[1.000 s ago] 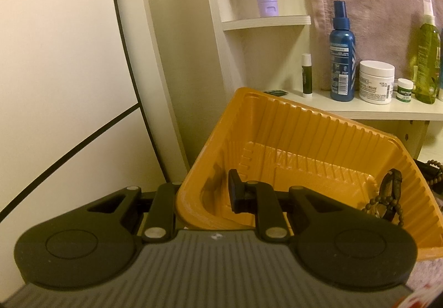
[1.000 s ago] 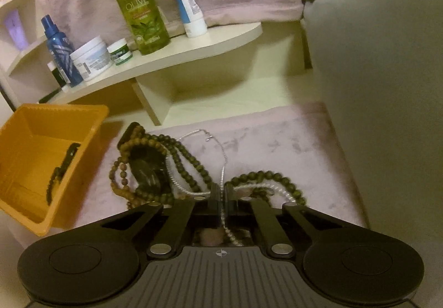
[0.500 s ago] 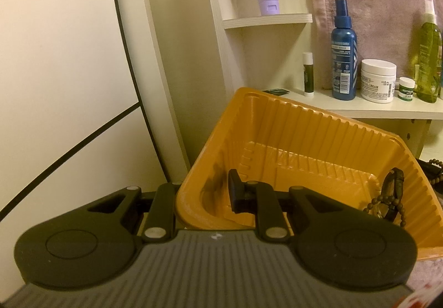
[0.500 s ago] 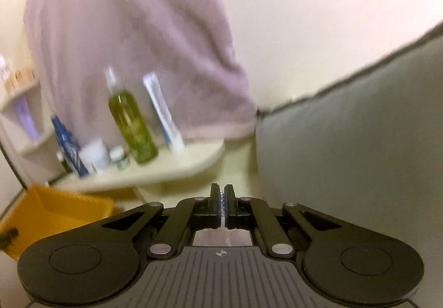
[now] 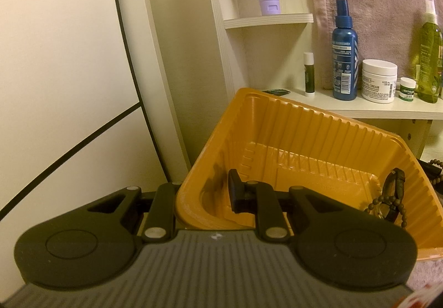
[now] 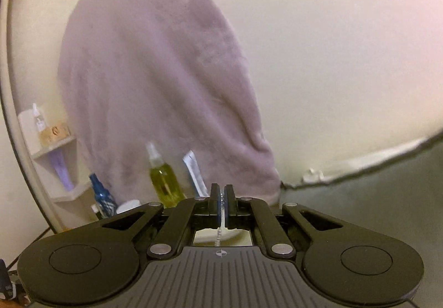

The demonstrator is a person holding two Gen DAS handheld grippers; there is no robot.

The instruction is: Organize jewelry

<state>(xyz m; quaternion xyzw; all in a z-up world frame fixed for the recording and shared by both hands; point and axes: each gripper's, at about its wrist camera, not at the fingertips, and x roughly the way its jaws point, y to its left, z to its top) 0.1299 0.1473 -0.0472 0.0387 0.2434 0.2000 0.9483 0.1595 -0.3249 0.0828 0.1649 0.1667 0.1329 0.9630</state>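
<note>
The orange tray's [image 5: 277,125] near wall is clamped by the left gripper [image 5: 203,197]; a dark beaded bracelet [image 5: 391,197] lies inside. A bead chain [image 6: 220,222] is pinched in the right gripper [image 6: 221,198].

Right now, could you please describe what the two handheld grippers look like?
Both the left gripper and the right gripper are matte black plastic: ribbed grey housing with a small crosshair mark, two round discs, silver-pinned linkage arms and flat rectangular finger pads. No cables, hands or sleeves are visible.
</note>
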